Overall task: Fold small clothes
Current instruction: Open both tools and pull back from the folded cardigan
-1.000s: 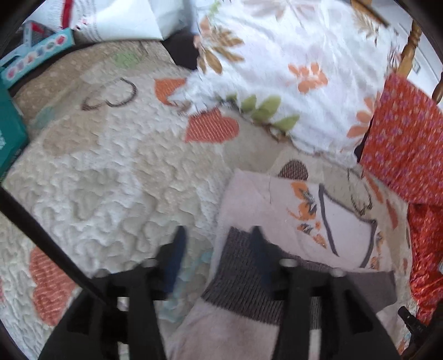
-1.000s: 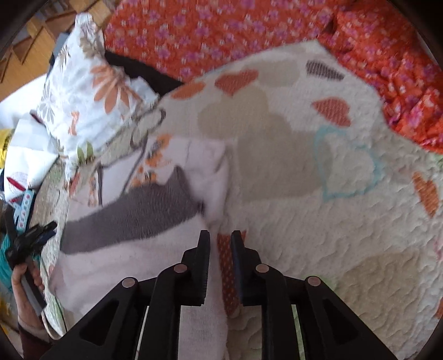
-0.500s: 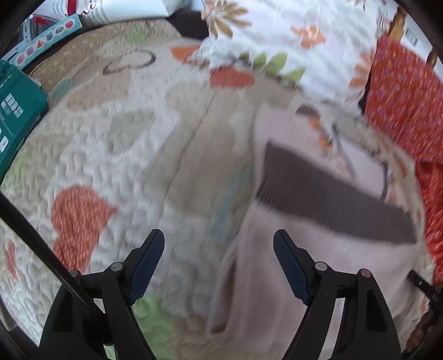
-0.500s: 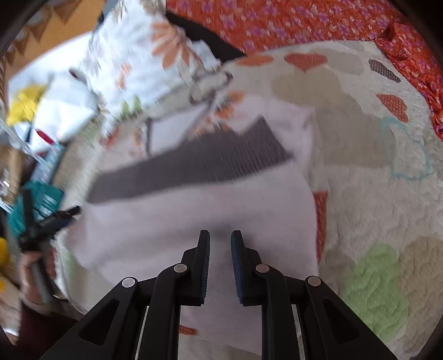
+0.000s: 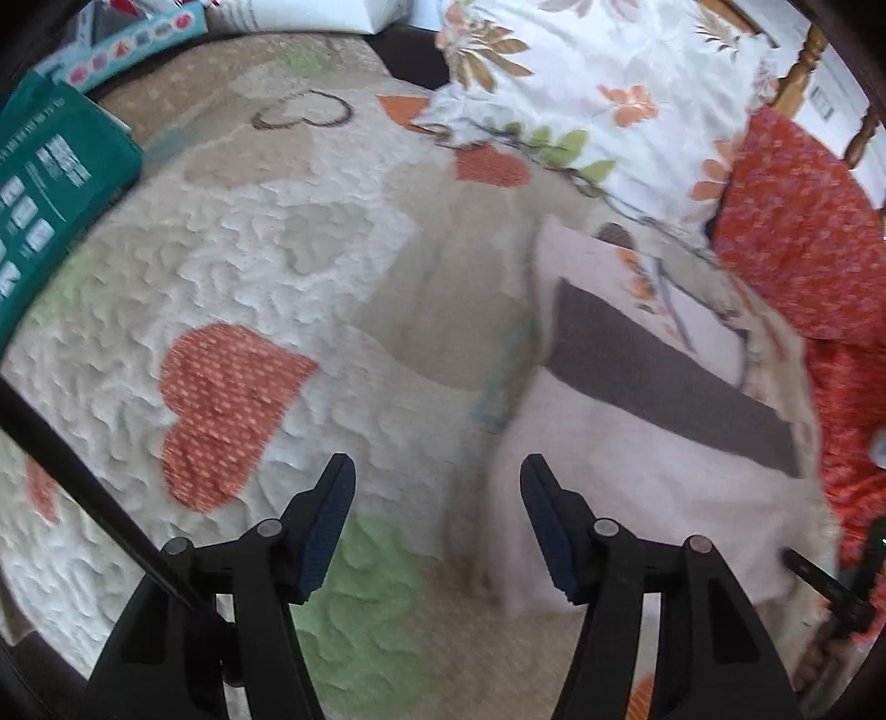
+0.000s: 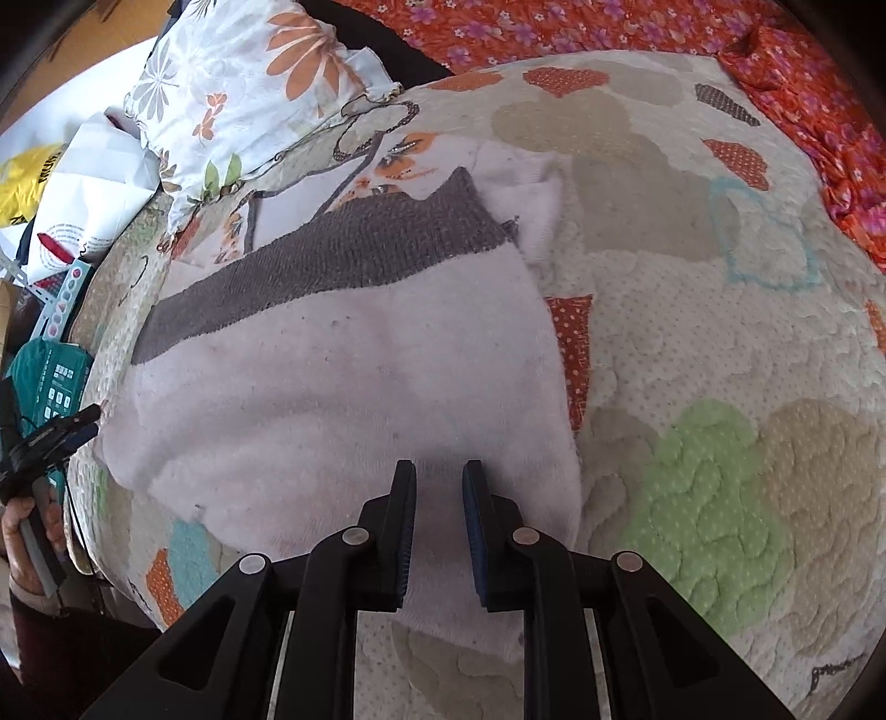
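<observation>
A pale pink fleece garment (image 5: 637, 471) (image 6: 343, 376) with a grey-brown band lies spread on the heart-patterned quilt (image 5: 277, 249) (image 6: 720, 332). My left gripper (image 5: 437, 487) hovers at the garment's left edge. Its jaws are closing, the edge lies under the right finger, and the pads press on nothing. My right gripper (image 6: 439, 482) stands low over the garment's near hem. Its jaws are narrow and starting to open, with pink cloth filling the gap. The right wrist view also shows the left gripper (image 6: 50, 437), held in a hand at the far left.
A white cloth with orange flowers (image 6: 310, 205) lies under the garment's far end. Behind it are a floral pillow (image 5: 581, 83) (image 6: 238, 83) and an orange-red flowered cover (image 5: 803, 232) (image 6: 554, 27). A teal box (image 5: 50, 183) sits at the quilt's left edge, and a wooden bedpost (image 5: 803, 66) rises at the back.
The left gripper drew back off the grey band to the garment's near left edge, and its jaws widened. The right gripper moved toward the near side, and the garment now lies wide and flat.
</observation>
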